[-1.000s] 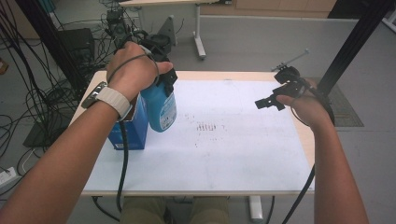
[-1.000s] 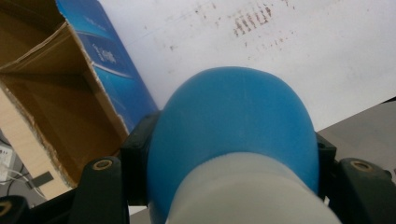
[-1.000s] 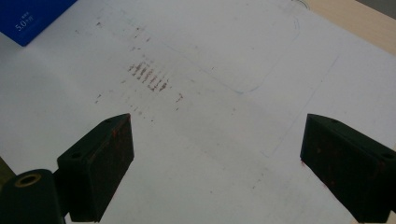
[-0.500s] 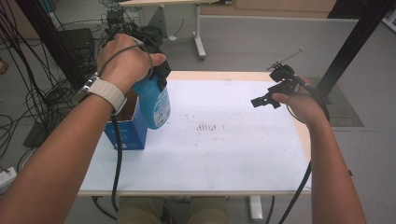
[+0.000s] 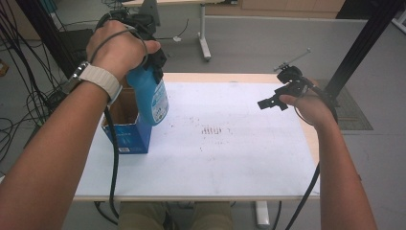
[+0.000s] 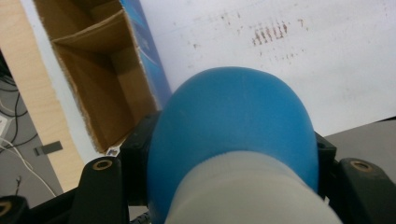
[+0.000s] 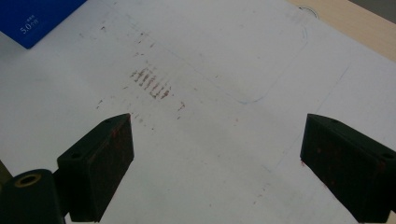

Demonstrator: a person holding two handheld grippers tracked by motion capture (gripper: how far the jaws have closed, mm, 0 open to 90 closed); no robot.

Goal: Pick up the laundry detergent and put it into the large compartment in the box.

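Note:
A blue bottle point(image 5: 152, 99) with a white label hangs upright in the air, its base just over the right edge of an open blue cardboard box point(image 5: 125, 135). My left gripper point(image 5: 152, 64) is shut on the bottle's upper part, under the person's hand. In the left gripper view the bottle's blue shoulder point(image 6: 233, 116) bulges between the black jaws of my left gripper point(image 6: 231, 145), with the box's brown inside point(image 6: 100, 79) below it. My right gripper point(image 5: 277, 88) hovers over the table's right side, open. Its jaws stand wide apart in the right gripper view point(image 7: 224, 154) with nothing between them.
A white sheet point(image 5: 249, 153) covers the wooden table and carries reddish-brown marks point(image 5: 215, 130) near its middle; those marks point(image 7: 152, 81) lie ahead of my right jaws. A corner of the blue box point(image 7: 37, 18) is at the upper left. Cables and a rack crowd the floor at the left.
My left hand has lifted the blue bottle higher and a little toward the box. The right hand has stayed almost where it was.

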